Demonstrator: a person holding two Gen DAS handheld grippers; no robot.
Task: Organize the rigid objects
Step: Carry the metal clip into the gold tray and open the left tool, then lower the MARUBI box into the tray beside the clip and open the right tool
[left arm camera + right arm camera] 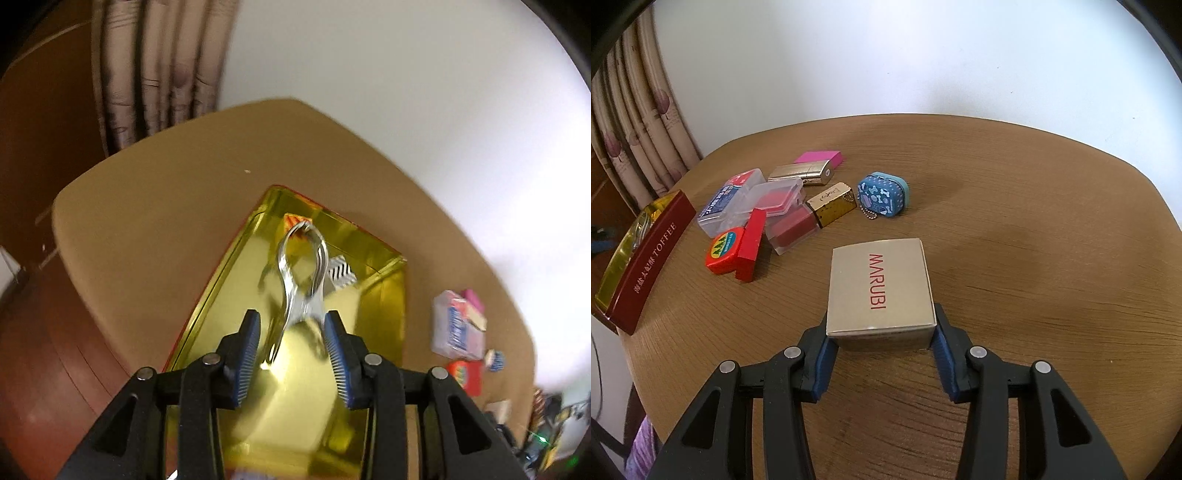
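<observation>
At nine o'clock on the round wooden table (1015,221) sits the gold-lined red tin (646,254), its side reading "TOFFEE" beside Chinese characters. The left gripper (291,336) tilts down over it, jaws spread, a silver metal clip (301,273) between the pads, only the right pad touching it (a striped piece lies deeper in the tin). Toward eleven o'clock clusters small clutter: a red tape measure (726,251), clear cases, a blue patterned case (884,195). At six o'clock the right gripper (882,339), angled down, pinches the gold box (879,291) printed "MARUBI".
</observation>
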